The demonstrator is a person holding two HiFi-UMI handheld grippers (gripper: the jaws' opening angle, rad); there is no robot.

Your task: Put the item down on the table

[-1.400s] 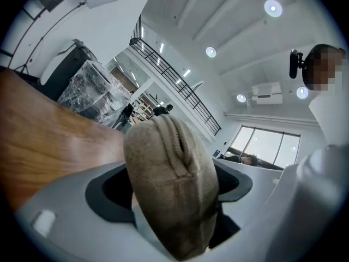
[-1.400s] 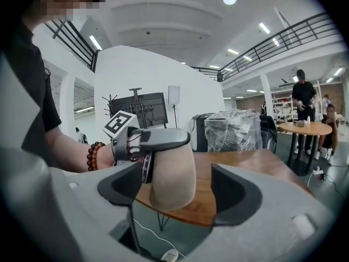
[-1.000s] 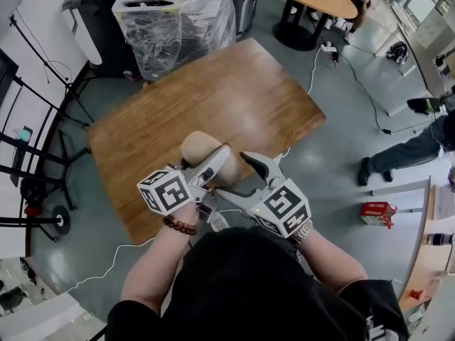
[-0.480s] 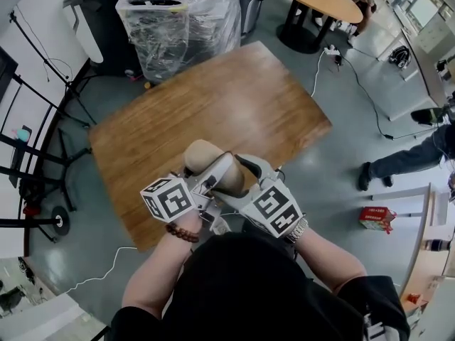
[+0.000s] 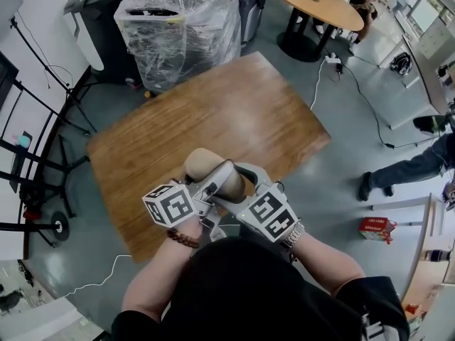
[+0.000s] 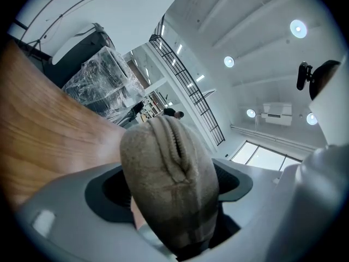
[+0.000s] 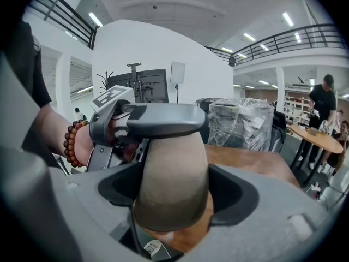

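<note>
A tan suede shoe [image 5: 205,163] with a stitched seam down its middle hangs over the near edge of the wooden table [image 5: 213,105]. My left gripper [image 5: 217,177] is shut on it, and the shoe [image 6: 166,179] fills the space between its jaws [image 6: 169,206]. My right gripper [image 5: 243,183] comes in from the right and straddles the same shoe [image 7: 172,184]. Its jaws [image 7: 173,198] have just been closing with the shoe between them, and a thin gap still shows at the right pad. The left gripper's finger [image 7: 163,119] lies across the shoe's top.
A plastic-wrapped bin [image 5: 178,27] and a black machine [image 5: 99,27] stand beyond the table's far left corner. A round table [image 5: 313,2] with people is at the back right. Black stands [image 5: 35,169] line the left. Cables, a red box [image 5: 377,226] and a person's legs [image 5: 405,169] are on the floor at the right.
The right gripper has moved left from beside the shoe to around it. Both hands have drifted a little with the shoe, which stays in the left gripper.
</note>
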